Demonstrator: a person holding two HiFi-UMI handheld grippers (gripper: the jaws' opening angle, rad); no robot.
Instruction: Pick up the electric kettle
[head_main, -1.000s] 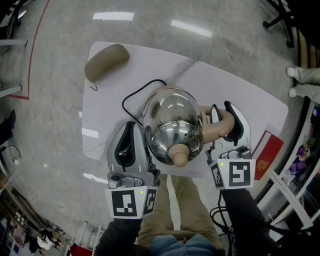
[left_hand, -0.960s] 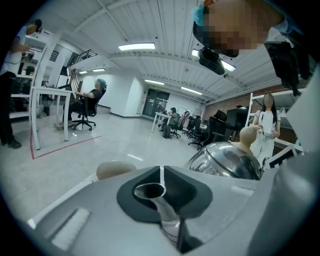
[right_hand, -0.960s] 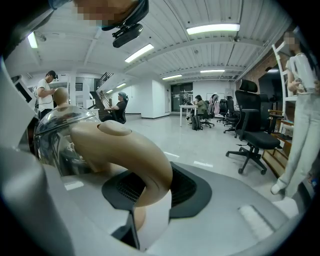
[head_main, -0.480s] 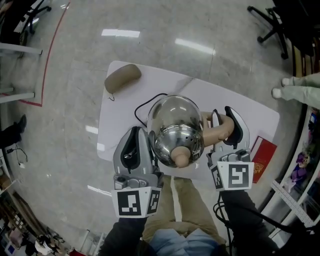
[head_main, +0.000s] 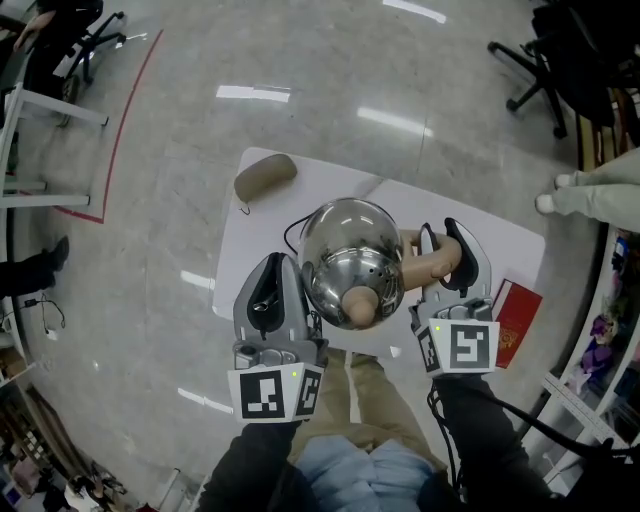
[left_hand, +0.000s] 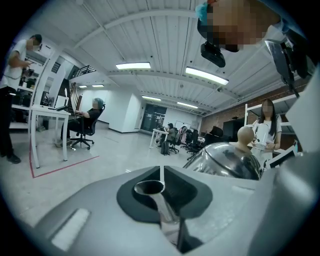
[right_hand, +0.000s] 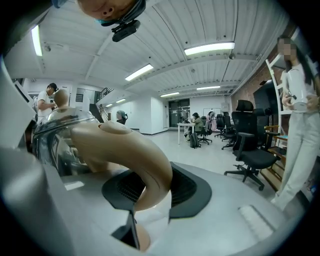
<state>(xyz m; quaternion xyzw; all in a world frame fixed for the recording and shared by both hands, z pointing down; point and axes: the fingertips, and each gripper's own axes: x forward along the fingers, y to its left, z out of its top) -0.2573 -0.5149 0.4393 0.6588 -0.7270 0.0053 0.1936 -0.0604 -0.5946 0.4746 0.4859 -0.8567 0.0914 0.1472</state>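
Nothing legible for you here. The white cube on the left (head_main: 262, 393) and the white cube on the right (head_main: 467, 347) carry only black square code patterns, no letters or digits. The flat red packet (head_main: 513, 318) beside the right edge of the white table (head_main: 330, 185) has a gold emblem and print, too small to read.

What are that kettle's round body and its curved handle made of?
The kettle body looks like polished metal, probably stainless steel: it mirrors the ceiling lights. The handle looks like matte tan plastic: even colour, no glare.
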